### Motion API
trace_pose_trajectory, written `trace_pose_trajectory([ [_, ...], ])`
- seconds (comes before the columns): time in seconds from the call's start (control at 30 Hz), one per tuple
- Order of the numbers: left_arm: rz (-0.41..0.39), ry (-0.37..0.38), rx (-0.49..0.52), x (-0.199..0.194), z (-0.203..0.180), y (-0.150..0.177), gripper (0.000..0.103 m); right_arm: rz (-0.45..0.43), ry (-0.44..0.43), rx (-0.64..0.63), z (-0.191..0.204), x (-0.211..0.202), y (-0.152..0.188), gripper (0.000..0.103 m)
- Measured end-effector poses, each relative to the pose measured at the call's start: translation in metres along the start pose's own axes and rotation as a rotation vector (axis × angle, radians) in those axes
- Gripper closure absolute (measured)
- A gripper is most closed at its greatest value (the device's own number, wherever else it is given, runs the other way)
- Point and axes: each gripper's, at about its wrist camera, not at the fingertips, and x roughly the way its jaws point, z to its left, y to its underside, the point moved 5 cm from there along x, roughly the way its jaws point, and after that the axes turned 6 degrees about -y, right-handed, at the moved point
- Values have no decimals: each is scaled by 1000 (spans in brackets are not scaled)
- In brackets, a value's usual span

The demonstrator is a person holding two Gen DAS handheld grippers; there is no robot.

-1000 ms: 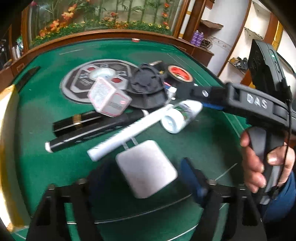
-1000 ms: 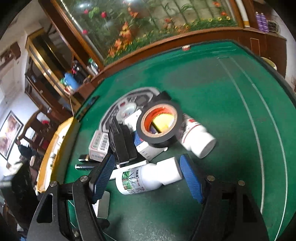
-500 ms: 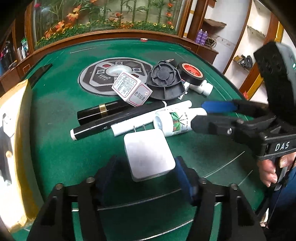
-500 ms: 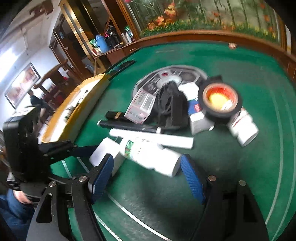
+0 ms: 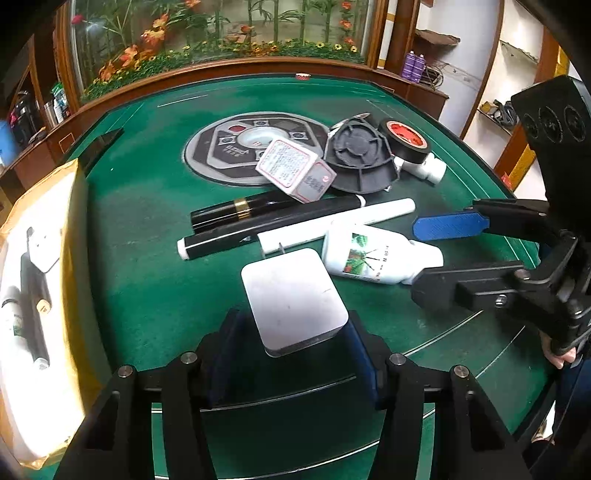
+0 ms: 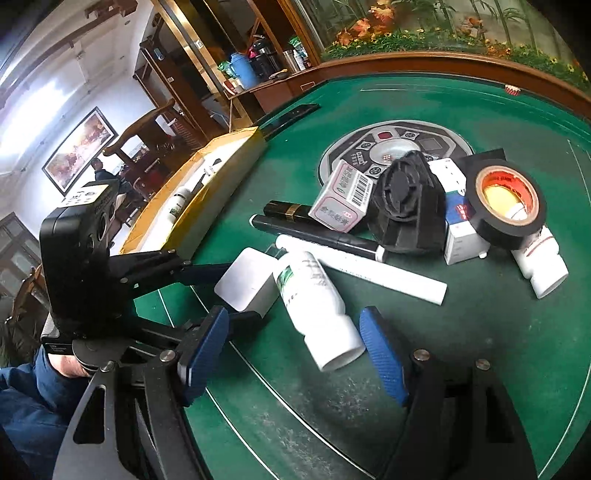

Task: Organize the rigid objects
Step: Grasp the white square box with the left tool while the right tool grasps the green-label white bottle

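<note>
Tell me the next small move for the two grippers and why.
Probably close the left gripper on the flat white block: its open pads already flank the block's near end. The right gripper likewise straddles the white bottle lying on the table, jaws open, so it could close next.

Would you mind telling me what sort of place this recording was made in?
Probably a home or teahouse game room. The green felt table has a central control panel like an automatic mahjong table's, and a planter of flowers behind glass and wooden shelves holding flasks stand around it.
</note>
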Motion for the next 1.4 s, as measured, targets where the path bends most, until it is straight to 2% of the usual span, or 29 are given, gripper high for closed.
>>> trace_pose_trajectory([
  [0.1, 7, -11, -8, 1, 2, -1, 39, 14, 73, -38, 3, 7, -3, 31],
  [0.17, 12, -16, -24, 4, 5, -3, 26, 40, 125, -66, 5, 15, -7, 38],
  [0.23, 13, -11, -30, 7, 6, -6, 25, 74, 150, -82, 5, 24, -9, 54],
  [0.4, -3, -68, -1, 14, 6, -10, 24, 81, 166, -59, -4, 33, -4, 67],
  [0.47, -21, -58, 0, 11, 5, -11, 52, 70, 167, -51, -6, 31, -3, 67],
  [0.63, -26, -65, -8, 5, 7, -6, 52, 42, 156, -21, -10, 24, -1, 67],
  [0.9, -51, -10, -45, -6, 6, -7, 53, -26, 69, 15, -6, 11, -8, 67],
  [1.4, -130, 46, -112, -39, 25, -9, 55, -86, 7, 116, -3, 8, -15, 67],
])
